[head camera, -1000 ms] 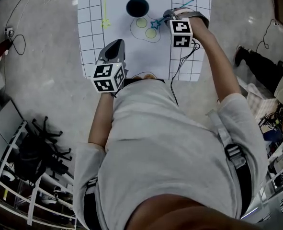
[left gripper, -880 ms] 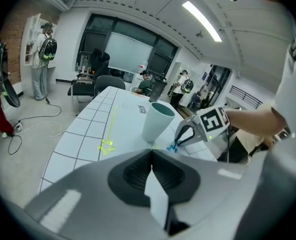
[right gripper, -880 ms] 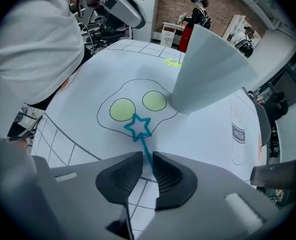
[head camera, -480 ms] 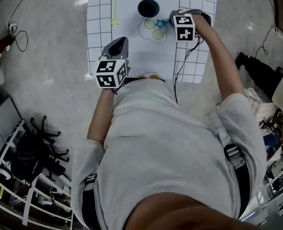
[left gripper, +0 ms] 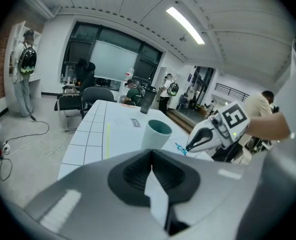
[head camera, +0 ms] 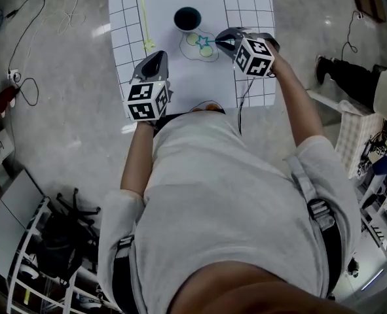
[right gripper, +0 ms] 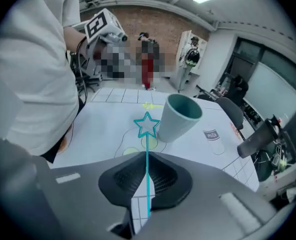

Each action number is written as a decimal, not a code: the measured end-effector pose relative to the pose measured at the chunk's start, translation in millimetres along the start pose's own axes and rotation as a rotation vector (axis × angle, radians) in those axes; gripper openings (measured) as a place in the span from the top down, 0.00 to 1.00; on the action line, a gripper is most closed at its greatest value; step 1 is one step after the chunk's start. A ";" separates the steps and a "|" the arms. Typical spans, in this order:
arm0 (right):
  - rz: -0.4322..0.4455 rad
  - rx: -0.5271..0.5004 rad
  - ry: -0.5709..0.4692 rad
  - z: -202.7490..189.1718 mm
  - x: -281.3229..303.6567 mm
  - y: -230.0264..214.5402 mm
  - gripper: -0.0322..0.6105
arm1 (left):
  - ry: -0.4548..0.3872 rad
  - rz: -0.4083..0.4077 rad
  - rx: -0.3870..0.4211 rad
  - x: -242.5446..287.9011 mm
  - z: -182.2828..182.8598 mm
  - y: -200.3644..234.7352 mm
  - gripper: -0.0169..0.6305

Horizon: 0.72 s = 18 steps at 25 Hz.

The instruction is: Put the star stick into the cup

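Observation:
A teal cup [head camera: 187, 19] stands upright on the white gridded table [head camera: 124, 18]. My right gripper [head camera: 219, 42] is just to its right. Its jaws have just been closing and are now shut on the thin teal star stick [right gripper: 147, 149]. The star [right gripper: 146, 124] points out ahead of the jaws, off the table and close beside the cup [right gripper: 180, 116]. My left gripper [head camera: 159, 57] hangs over the table's near left part, shut with nothing in it [left gripper: 152, 154]. From there I see the cup [left gripper: 156, 134] and the right gripper [left gripper: 208, 134].
A yellow stick [head camera: 144, 18] lies on the table left of the cup. A drawn outline with two yellow-green dots [head camera: 207, 51] lies under the star. A printed milk picture [right gripper: 213, 136] sits beyond the cup. Cables trail on the floor at left [head camera: 23, 77].
The right gripper has closed on the star stick, which lay on the table, and lifted it with a roll of the wrist. The left gripper has risen a little.

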State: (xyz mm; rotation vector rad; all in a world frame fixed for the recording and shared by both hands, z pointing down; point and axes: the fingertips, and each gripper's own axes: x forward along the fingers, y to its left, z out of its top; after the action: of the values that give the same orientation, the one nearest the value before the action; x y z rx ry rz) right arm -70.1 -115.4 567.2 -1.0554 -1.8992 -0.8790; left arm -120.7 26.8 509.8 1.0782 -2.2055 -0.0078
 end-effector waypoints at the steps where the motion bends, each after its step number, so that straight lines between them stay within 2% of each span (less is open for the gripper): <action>1: -0.023 0.038 -0.040 9.2 -6.4 -0.6 0.93 | -0.008 -0.005 0.017 0.0 4.6 -0.7 0.97; 4: -0.089 0.145 -0.153 35.4 -27.1 -2.1 0.93 | -0.028 -0.020 0.059 -2.0 15.4 -5.3 0.97; 9: -0.196 0.376 -0.375 77.6 -67.2 -18.9 0.93 | -0.058 -0.034 0.058 -9.2 26.4 -5.0 0.97; 14: -0.300 0.605 -0.704 127.5 -129.9 -55.3 0.93 | -0.070 -0.021 0.060 -17.3 30.7 -1.1 0.97; 18: -0.347 0.779 -0.944 146.0 -162.2 -90.7 0.93 | -0.074 -0.001 0.057 -24.1 31.2 1.5 0.97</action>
State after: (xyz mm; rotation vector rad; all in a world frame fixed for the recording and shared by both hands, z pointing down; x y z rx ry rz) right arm -136.1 -87.8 341.9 -0.6699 -2.8893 0.3402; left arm -129.2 36.1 472.5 1.1266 -2.2833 0.0153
